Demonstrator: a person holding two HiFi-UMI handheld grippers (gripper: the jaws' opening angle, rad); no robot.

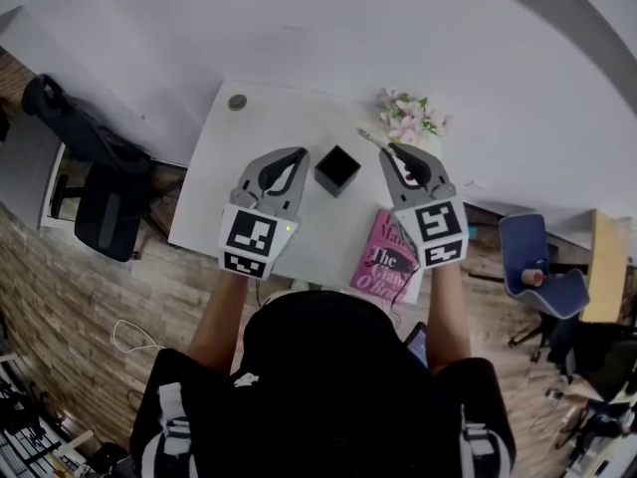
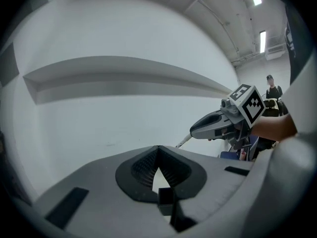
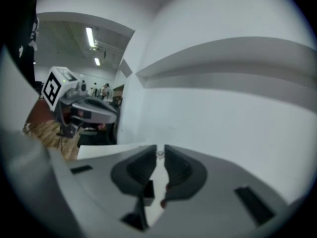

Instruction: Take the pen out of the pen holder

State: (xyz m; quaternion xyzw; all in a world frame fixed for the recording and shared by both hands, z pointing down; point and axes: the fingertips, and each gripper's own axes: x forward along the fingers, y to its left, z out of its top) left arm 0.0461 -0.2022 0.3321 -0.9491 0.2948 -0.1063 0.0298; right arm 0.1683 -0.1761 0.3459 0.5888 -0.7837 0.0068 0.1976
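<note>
Your head hides the bench's near edge, and your right gripper covers the top of the pink book at the near right corner. Most of the pen lies inside that gripper's jaws, which are clamped on it. Only a short pale tip pokes out toward the far edge, near the flowers. In the right gripper view you see just its blurred end, pinched between the jaws. The holder stands mid-bench between your two grippers, apart from the pen, its inside too dark to read. Your left gripper has its jaws pressed together on nothing, tips near the holder's left side. Both your forearms reach forward, roughly parallel, with the grippers pointing at the far wall.
</note>
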